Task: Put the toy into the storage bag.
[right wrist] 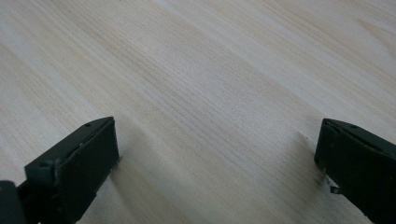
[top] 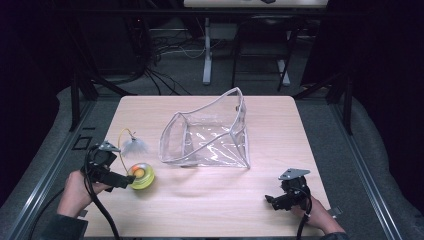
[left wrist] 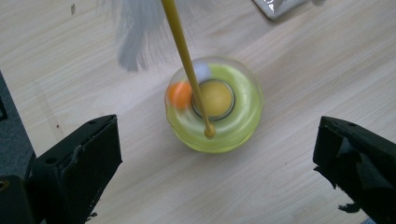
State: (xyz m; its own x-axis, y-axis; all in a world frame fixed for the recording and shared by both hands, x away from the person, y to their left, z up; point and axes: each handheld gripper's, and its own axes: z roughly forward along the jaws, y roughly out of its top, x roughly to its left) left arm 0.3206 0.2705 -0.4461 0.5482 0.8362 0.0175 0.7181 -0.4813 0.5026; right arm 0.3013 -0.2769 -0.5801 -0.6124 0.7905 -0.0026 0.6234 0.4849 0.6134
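Note:
A round yellow-green toy [top: 141,175] [left wrist: 215,108] with an orange ball in its ring lies on the table's left side. A thin yellow wand [left wrist: 186,60] rises from it and ends in a white feather [top: 134,145] [left wrist: 137,32]. My left gripper [top: 125,180] [left wrist: 217,163] is open just short of the toy, its jaws standing wide on either side. A clear plastic pouch [top: 210,135] stands open at the table's middle. Above bare wood near the front right edge, my right gripper [top: 272,201] [right wrist: 217,163] is open and holds nothing.
The wooden table [top: 210,200] has grey floor around it. Behind it stand a dark chair frame [top: 260,55], a desk leg [top: 207,50] and cables [top: 165,50]. A black frame post [top: 75,95] stands at the far left corner.

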